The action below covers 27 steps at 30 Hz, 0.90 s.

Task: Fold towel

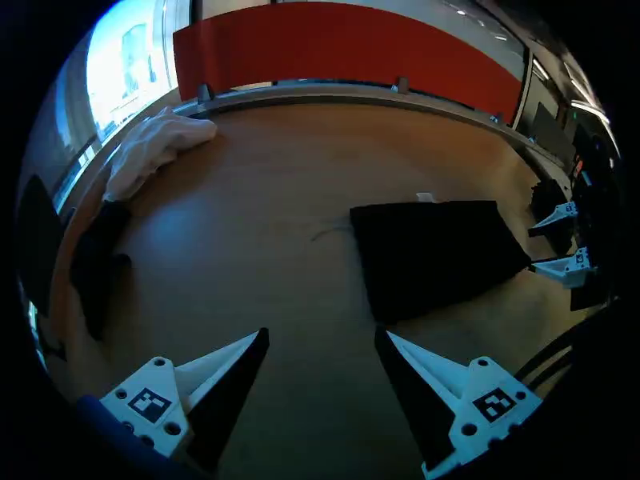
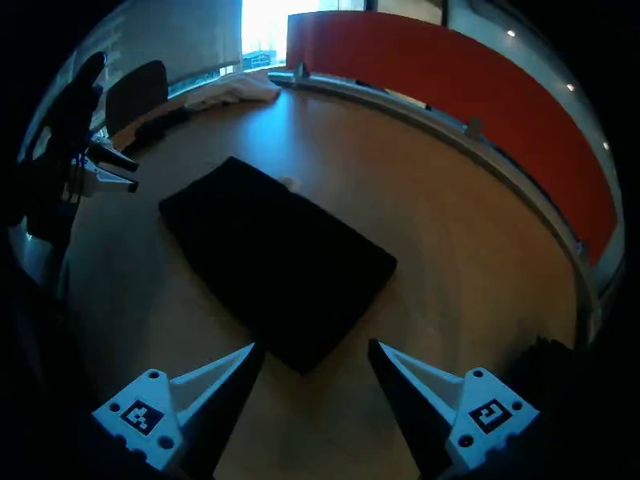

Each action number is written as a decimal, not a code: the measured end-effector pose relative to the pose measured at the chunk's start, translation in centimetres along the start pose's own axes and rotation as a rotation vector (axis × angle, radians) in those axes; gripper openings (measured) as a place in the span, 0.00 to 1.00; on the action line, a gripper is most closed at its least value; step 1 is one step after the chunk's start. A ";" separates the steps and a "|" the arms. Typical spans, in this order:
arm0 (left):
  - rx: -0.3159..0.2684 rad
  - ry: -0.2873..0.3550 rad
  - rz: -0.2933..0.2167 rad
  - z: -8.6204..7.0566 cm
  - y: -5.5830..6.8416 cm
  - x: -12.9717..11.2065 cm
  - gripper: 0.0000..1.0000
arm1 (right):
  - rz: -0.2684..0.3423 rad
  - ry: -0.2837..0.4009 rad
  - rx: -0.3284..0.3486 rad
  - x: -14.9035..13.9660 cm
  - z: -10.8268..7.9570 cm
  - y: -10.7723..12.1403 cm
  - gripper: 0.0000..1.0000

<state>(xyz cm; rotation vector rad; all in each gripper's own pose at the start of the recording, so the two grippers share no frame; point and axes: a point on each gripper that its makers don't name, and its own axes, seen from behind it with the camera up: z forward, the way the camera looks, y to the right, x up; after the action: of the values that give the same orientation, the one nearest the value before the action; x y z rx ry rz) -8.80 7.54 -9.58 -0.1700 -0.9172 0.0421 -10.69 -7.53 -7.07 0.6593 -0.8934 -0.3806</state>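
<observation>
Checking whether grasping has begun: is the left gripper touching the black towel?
Apart. The right gripper view shows the left gripper beside the black towel, near its corner, with a strip of bare table between its fingertips and the cloth.

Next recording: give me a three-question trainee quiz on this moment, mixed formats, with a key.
1. True or false: the left gripper is shut on the black towel.
2. Where does the white cloth lie?
A. On top of the black towel
B. Near the far edge of the table, by the red partition
C. Between the right gripper's fingers
3. Fill in: the right gripper hovers near the black towel with its jaws ___, holding nothing.

Key: 1 false, since it is open and apart from the towel, which lies flat on the table; 2 B; 3 open.
</observation>
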 end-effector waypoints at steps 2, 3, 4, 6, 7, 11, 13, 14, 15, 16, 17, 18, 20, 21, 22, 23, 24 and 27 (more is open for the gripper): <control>0.005 -0.004 -0.005 -0.3 -0.1 -0.5 0.99 | -0.008 -0.006 0.007 -0.4 0.1 -0.2 0.97; 0.007 -0.006 -0.007 -0.4 -0.2 -0.7 0.98 | -0.012 -0.009 0.011 -0.6 0.1 -0.3 0.96; 0.009 -0.008 -0.010 -0.6 -0.2 -1.0 0.98 | -0.014 -0.012 0.014 -0.8 0.1 -0.4 0.95; 0.013 -0.012 -0.014 -0.8 -0.4 -1.4 0.98 | -0.018 -0.016 0.021 -1.0 0.2 -0.6 0.92; 0.014 -0.014 -0.017 -0.9 -0.4 -1.6 0.98 | -0.020 -0.018 0.024 -1.1 0.3 -0.6 0.90; 0.015 -0.017 -0.028 -1.2 -0.5 -2.1 0.98 | -0.025 -0.028 0.037 -1.5 0.4 -0.8 0.81; 0.015 -0.017 -0.032 -1.3 -0.6 -2.2 0.98 | -0.026 -0.034 0.042 -1.7 0.5 -0.9 0.74; 0.015 -0.017 -0.034 -1.4 -0.6 -2.2 0.98 | -0.027 -0.036 0.044 -1.8 0.5 -0.9 0.71; 0.015 -0.017 -0.035 -1.4 -0.6 -2.3 0.98 | -0.028 -0.038 0.046 -1.9 0.6 -1.0 0.67; 0.015 -0.017 -0.036 -1.5 -0.6 -2.3 0.98 | -0.029 -0.038 0.047 -1.9 0.6 -1.0 0.63; 0.015 -0.017 -0.036 -1.6 -0.6 -2.4 0.98 | -0.030 -0.039 0.048 -1.9 0.6 -1.0 0.60; 0.015 -0.016 -0.036 -1.6 -0.6 -2.4 0.98 | -0.030 -0.039 0.049 -1.9 0.7 -1.0 0.56; 0.014 -0.016 -0.035 -1.7 -0.6 -2.4 0.98 | -0.027 -0.040 0.054 -1.9 0.7 -1.0 0.49; 0.014 -0.016 -0.034 -1.7 -0.6 -2.4 0.98 | -0.025 -0.041 0.056 -1.9 0.7 -1.1 0.45; 0.014 -0.016 -0.033 -1.8 -0.7 -2.5 0.98 | -0.022 -0.041 0.060 -1.9 0.7 -1.1 0.42; 0.014 -0.017 -0.032 -1.8 -0.7 -2.5 0.98 | -0.020 -0.042 0.063 -1.9 0.7 -1.2 0.41; 0.014 -0.017 -0.031 -1.8 -0.7 -2.5 0.99 | -0.018 -0.042 0.065 -2.0 0.7 -1.2 0.40; 0.014 -0.019 -0.030 -1.8 -0.7 -2.6 0.99 | -0.020 -0.044 0.069 -2.1 0.8 -1.2 0.33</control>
<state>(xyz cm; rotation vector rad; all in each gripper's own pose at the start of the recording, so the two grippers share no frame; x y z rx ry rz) -8.98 6.28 -12.63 -0.1428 -0.9380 0.0221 -12.59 -7.58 -8.74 0.7258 -0.9459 -0.3844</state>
